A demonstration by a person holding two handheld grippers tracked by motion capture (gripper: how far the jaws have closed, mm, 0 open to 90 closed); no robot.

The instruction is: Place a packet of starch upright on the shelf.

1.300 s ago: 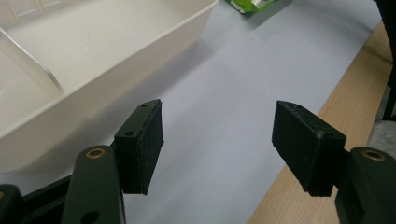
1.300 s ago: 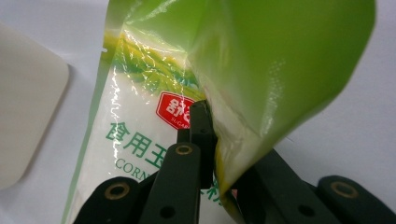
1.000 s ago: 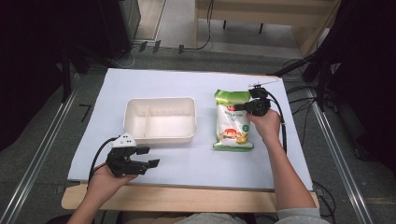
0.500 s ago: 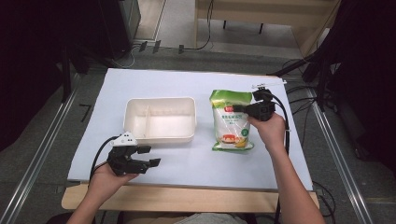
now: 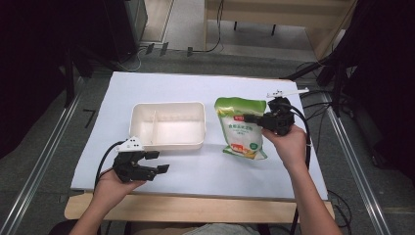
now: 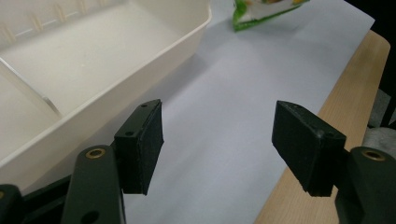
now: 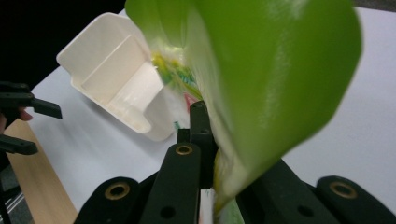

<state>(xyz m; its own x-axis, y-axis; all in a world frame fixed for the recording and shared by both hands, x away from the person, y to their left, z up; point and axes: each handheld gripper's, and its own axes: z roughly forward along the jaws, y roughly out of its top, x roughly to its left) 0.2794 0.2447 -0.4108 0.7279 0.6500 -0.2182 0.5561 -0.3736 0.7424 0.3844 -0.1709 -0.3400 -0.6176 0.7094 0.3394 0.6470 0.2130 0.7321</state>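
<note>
In the right gripper view the green snack bag [image 7: 261, 84] is blurred and cut off by the top edge, and it covers one jaw of the right gripper [image 7: 212, 163]. In the left gripper view the white divided tray [image 6: 70, 70] runs off the left and top edges, and the print on the bag is too small to read

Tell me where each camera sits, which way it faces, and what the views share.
High view: above the person's side, looking forward and down on the table; both forearms, left claw.
Left gripper view: on the left claw, open, facing the tray.
Right gripper view: on the right claw, shut on the green bag.
Shared: tray and bag appear in all three.
</note>
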